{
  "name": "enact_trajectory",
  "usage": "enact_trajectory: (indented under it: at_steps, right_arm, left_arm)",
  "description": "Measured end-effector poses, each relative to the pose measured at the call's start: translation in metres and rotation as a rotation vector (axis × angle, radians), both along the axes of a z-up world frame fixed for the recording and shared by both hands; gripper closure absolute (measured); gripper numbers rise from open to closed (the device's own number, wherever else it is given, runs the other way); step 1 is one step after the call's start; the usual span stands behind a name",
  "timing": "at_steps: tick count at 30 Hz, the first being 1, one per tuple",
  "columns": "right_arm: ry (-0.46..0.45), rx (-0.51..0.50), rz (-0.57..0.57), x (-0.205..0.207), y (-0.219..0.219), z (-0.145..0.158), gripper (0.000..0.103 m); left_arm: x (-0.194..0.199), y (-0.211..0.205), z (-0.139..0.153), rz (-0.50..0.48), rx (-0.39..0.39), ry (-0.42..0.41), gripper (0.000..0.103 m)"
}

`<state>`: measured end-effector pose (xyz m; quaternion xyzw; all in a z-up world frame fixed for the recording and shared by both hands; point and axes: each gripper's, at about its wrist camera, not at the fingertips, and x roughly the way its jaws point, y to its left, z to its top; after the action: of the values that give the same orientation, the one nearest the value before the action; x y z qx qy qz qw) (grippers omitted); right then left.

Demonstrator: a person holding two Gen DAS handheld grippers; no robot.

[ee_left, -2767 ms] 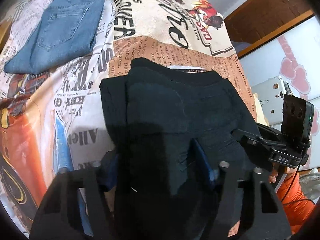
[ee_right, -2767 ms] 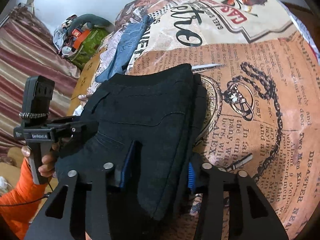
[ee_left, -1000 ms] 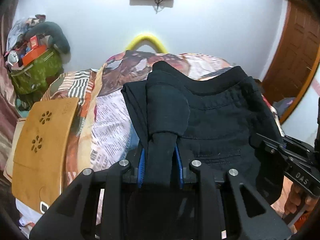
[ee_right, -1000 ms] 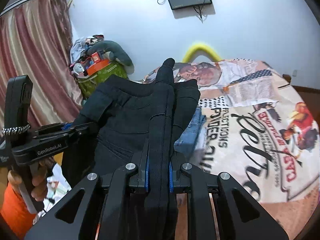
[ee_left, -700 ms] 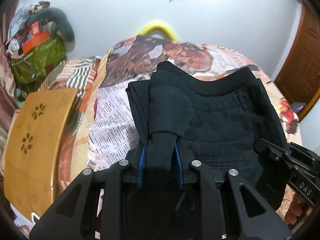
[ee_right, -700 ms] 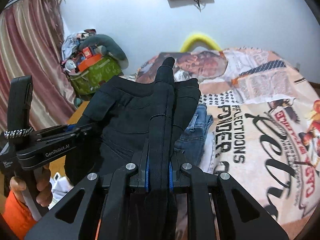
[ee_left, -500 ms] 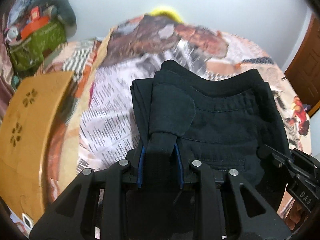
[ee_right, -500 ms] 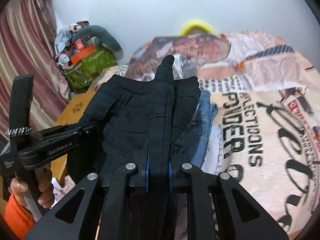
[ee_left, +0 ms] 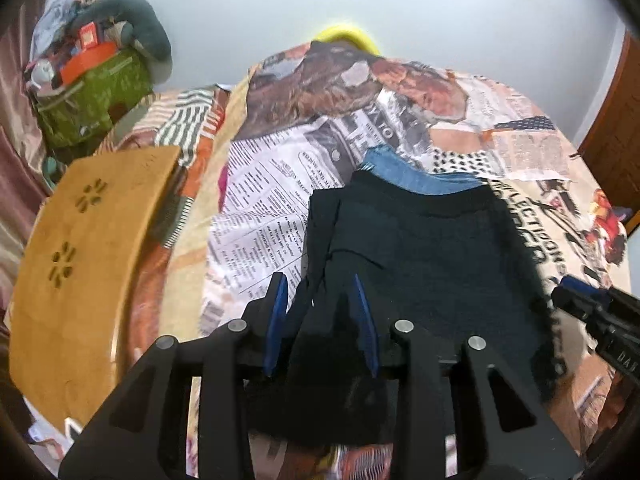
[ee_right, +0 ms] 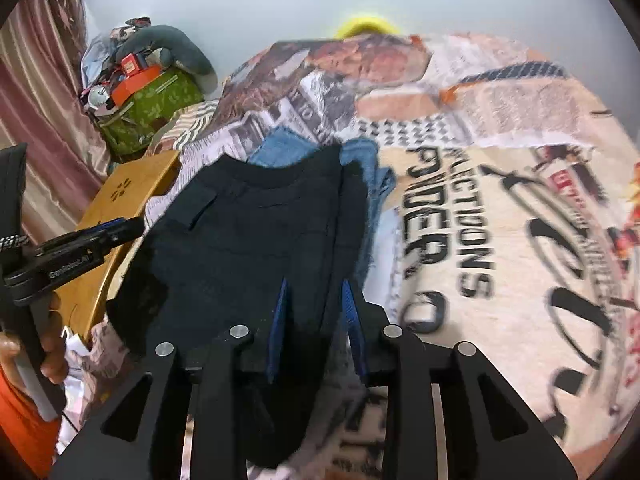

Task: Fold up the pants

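Bedspread [ee_left: 260, 208] first, newsprint-patterned, filling both views, with a wooden board [ee_left: 92, 256] off its left side. Next down in size: black pants [ee_left: 420, 248], folded into a squarish bundle and laid on the bedspread, far edge with the waistband resting over a folded pair of blue jeans [ee_left: 408, 176]. Looks set down rather than hanging.

Now the tools. Left gripper [ee_left: 320, 316] straddling the bundle's left edge, jaws just been opening, blue pads apart with a slack ridge of black cloth standing between them, no squeeze visible. Right gripper [ee_right: 314, 316] doing the same on the right edge: jaws just been opening, cloth between the pads but not pinched. Nothing properly held by either.

Key relation: bundle stretching away from both tools, near edge under the fingers, waistband farthest off. Both hands equally on it, one per side, neither nearer. Judging by that, straight back along the pointing line as the clean way out; any sideways drag likely to pull the fold open.

Differences between views: from the right wrist, jeans poking out past the right side as well, plus a pocket flap [ee_right: 200, 208] and a hand [ee_right: 52, 344] in an orange sleeve on the other tool's handle. From the left wrist, only a blue strip beyond the waistband.
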<state>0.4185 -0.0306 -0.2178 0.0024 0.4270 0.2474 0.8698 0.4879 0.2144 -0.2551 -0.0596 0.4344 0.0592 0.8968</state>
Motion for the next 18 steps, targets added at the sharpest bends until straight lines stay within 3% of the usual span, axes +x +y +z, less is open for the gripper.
enact_trajectory:
  at_steps: [8, 15, 18]
  right_arm:
    - [-0.163, 0.078, 0.013, -0.07, -0.029, 0.085, 0.076]
    - [-0.351, 0.13, 0.058, -0.149, -0.036, 0.158, 0.076]
    - [-0.444, 0.148, 0.08, -0.192, -0.042, 0.185, 0.076]
  left_arm:
    - [-0.08, -0.024, 0.088, -0.047, -0.002, -0.131, 0.069]
    - [-0.186, -0.059, 0.175, -0.058, 0.076, -0.355, 0.069]
    - [-0.226, -0.074, 0.199, -0.061, 0.096, -0.423, 0.069]
